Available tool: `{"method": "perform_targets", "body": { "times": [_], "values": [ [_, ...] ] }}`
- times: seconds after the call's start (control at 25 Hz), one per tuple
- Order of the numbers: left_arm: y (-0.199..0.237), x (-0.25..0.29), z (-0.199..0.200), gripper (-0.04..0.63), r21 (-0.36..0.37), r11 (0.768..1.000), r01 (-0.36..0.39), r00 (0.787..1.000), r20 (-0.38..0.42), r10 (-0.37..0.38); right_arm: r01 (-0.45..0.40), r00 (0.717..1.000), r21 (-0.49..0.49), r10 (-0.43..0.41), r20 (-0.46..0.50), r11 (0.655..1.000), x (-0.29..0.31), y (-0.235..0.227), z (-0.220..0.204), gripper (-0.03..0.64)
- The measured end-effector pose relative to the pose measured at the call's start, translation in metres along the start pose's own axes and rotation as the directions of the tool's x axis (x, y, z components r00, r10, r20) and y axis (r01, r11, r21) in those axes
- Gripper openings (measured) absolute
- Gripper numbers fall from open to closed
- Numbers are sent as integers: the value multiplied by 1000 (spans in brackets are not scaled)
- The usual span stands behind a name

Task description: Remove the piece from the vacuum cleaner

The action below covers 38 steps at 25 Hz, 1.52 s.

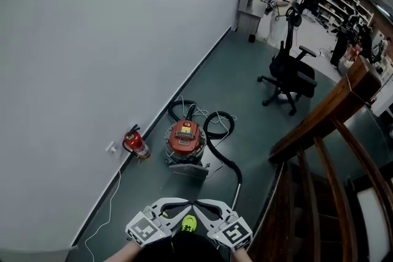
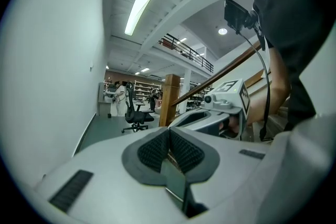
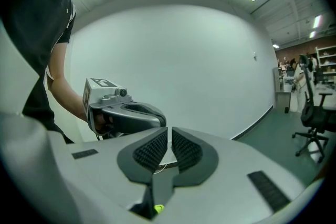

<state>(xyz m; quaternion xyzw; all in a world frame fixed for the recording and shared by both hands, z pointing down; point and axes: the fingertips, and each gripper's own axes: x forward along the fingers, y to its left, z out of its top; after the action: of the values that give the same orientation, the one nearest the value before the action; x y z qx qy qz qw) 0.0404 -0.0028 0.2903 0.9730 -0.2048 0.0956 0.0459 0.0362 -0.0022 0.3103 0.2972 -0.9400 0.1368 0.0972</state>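
A red vacuum cleaner [image 1: 185, 137] stands on the dark floor by the white wall, in the head view. Its black hose [image 1: 216, 143] loops to the right and ends in a thin metal tube [image 1: 236, 192]. A grey flat part [image 1: 188, 169] lies just in front of the red body. Both grippers are at the bottom edge, well short of the cleaner. My left gripper [image 1: 186, 205] [image 2: 169, 137] is shut with nothing between its pads. Tip to tip with it, my right gripper [image 1: 201, 204] [image 3: 169, 139] is also shut and empty.
A red fire extinguisher [image 1: 136, 143] stands against the wall [image 1: 92, 58], left of the cleaner. A white cable [image 1: 109, 208] runs along the wall's foot. A black office chair [image 1: 290, 70] is farther back. A wooden stair railing [image 1: 331, 113] fills the right side. People work at distant desks.
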Motion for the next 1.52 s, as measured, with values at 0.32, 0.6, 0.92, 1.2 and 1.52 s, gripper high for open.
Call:
{"method": "perform_targets", "body": {
  "times": [0.32,0.6,0.92,1.2,1.52],
  "values": [
    [17,4,-1,18,88,996,-11,1000,28,9,58,998,-54,-60,-20,997,18,-17,-8,18],
    [36,7,-10,25,148,988,-30,999,16,28,88,995,-85,-92,-39,993,35,-34,-13,28],
    [67,15,-39,25,135,991,-5,1000,-10,7,106,989,-92,-115,-96,990,64,-56,-33,40],
    [82,34,-78,31,111,993,43,999,-34,-40,121,986,-91,-130,-100,988,79,-80,-67,43],
    [99,51,-128,120,109,993,43,997,-62,-37,117,982,-101,-131,-139,988,90,-105,-113,104]
  ]
}}
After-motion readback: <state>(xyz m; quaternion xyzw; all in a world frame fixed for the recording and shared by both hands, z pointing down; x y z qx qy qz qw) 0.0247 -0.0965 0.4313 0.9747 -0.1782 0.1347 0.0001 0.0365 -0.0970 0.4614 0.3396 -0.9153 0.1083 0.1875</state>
